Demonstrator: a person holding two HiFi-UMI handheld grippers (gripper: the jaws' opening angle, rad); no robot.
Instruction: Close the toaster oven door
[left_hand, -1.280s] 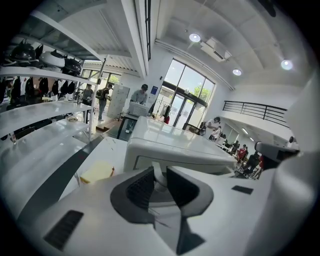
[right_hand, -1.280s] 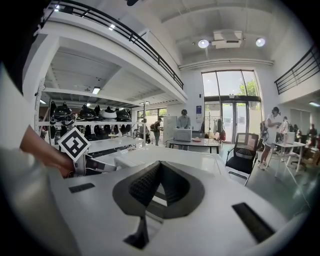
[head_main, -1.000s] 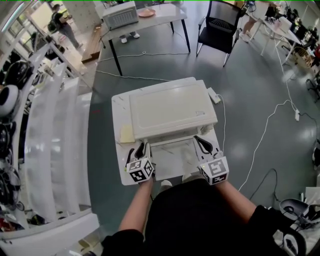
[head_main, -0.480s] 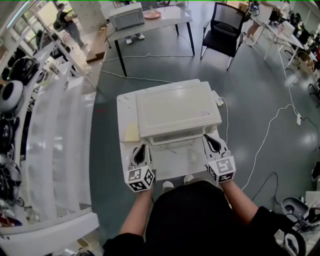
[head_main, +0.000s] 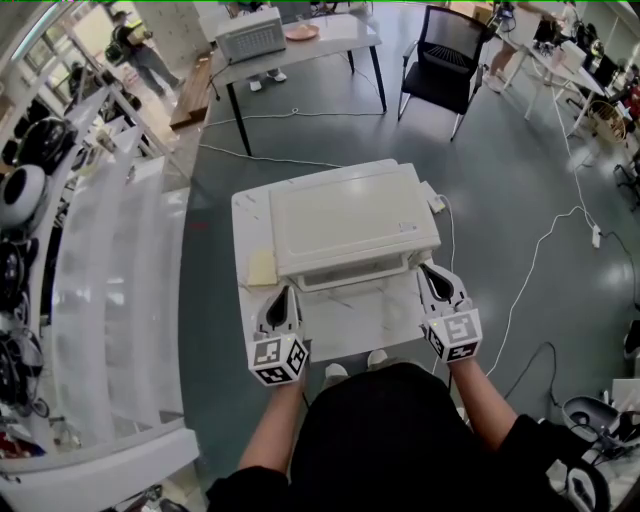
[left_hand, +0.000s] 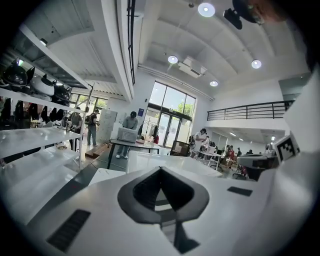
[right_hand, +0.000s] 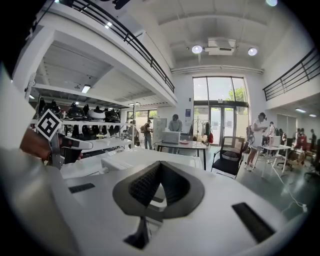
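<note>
Grey shop floor surrounded the white desk (head_main: 243, 230) carrying the toaster oven (head_main: 350, 220). In the head view, the right gripper (head_main: 432, 276) had moved outward from the oven front, while the left gripper (head_main: 283, 297) held position. This suggested the door was probably shut, though its face was hidden from above. In the left gripper view, the fingers (left_hand: 142, 192) were clenched on nothing. In the right gripper view, the fingers (right_hand: 142, 187) were likewise clenched and empty.

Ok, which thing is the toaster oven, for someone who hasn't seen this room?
Start at the small white table standing alone on the grey floor, right before the person. The toaster oven is the big cream box covering most of it. Another boxy appliance sits on the far table; this one is nearer, with a pale yellow square beside it.
</note>
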